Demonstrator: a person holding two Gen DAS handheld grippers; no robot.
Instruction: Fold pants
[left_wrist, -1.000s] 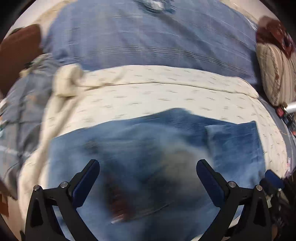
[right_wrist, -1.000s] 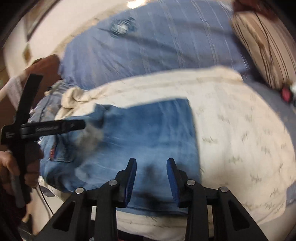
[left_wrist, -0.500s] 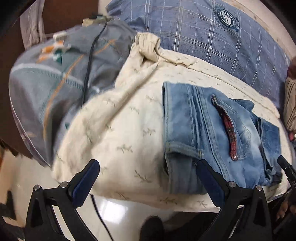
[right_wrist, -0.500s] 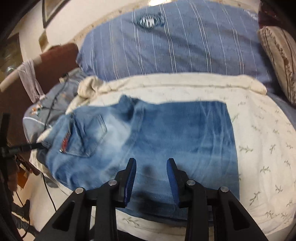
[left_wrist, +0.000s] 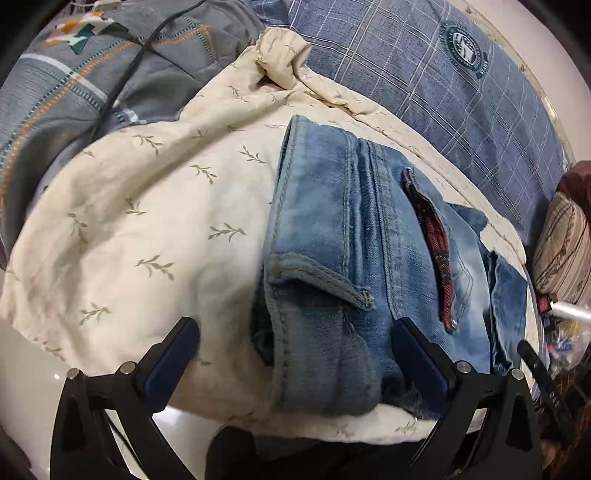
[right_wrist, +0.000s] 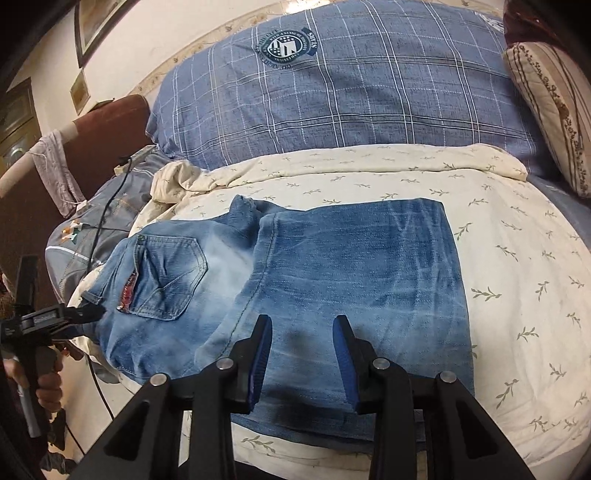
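Two hand-held grippers hovering over bed. Jeans (right_wrist: 332, 280) lying folded on cream sheet (right_wrist: 517, 229). Left hand-held gripper (left_wrist: 295, 354) standing wide apart, empty, at waistband end. Right hand-held gripper (right_wrist: 303, 354) standing partly apart above folded legs, gripping nothing. Blue checked pillow (right_wrist: 351, 96) lying behind.

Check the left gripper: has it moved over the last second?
Yes. In its own view the left gripper has swung from over the middle of the jeans to their waistband end, near the cream sheet edge, jaws wide open.
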